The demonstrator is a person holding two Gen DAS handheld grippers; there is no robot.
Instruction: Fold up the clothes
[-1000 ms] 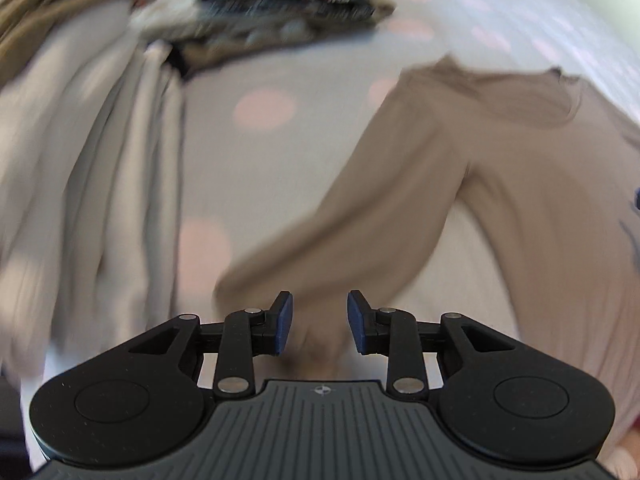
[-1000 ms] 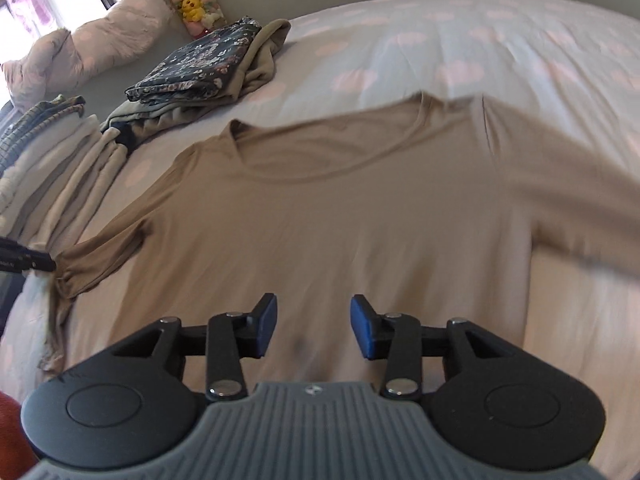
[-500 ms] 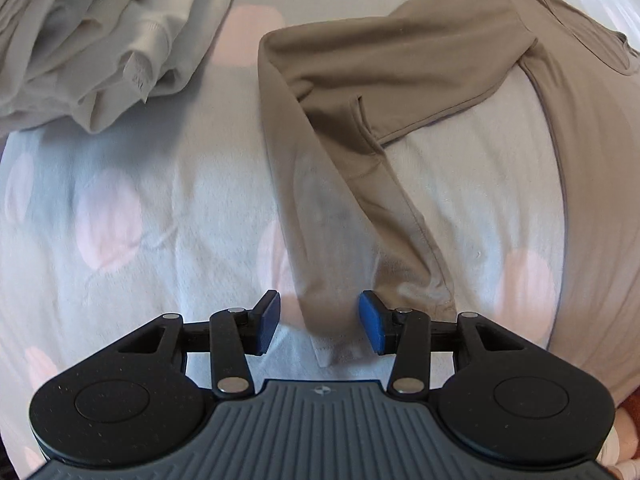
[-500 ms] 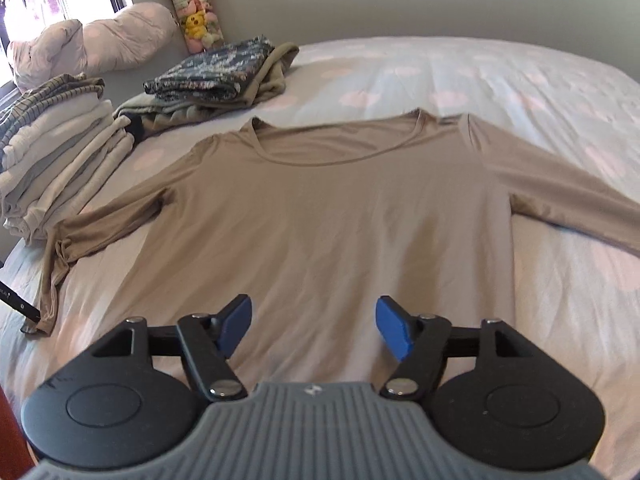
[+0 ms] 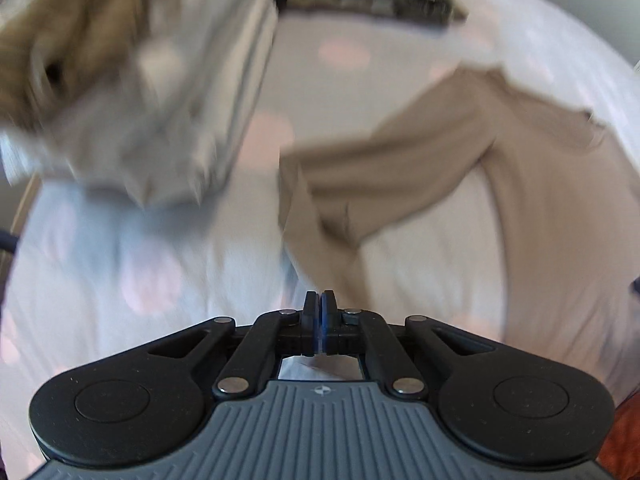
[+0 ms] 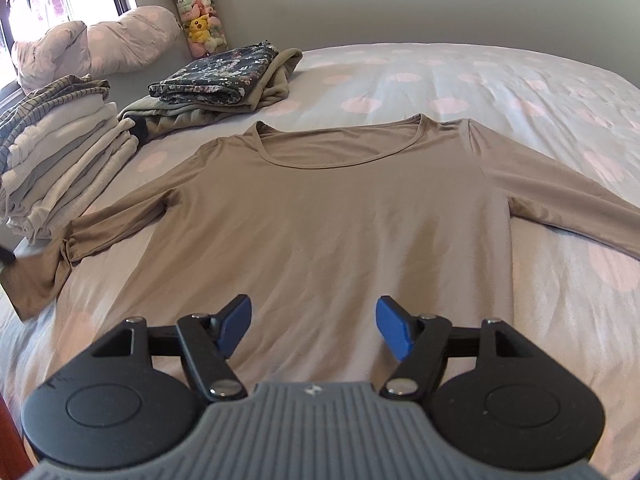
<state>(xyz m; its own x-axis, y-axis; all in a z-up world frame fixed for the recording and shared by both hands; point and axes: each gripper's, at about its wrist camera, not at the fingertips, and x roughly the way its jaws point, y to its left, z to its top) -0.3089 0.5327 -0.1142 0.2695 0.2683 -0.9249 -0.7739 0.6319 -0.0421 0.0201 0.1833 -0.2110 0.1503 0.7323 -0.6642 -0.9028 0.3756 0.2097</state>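
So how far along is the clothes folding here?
Done: a stack of folded pale clothes and a dark floral pile sit on the bed. In hand: the left gripper is shut on the tan long-sleeved shirt's sleeve cuff; the right gripper hovers open. Left: the shirt lies flat, unfolded.

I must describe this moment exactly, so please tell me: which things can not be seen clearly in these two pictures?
- Left gripper: shut on the tan shirt's sleeve cuff; its pads hide the pinch.
- Folded pale clothes, left wrist view: smeared by motion blur.
- Shirt's right sleeve, right wrist view: cuff cut off by the edge.
- Shirt hem: hidden behind the open right gripper.
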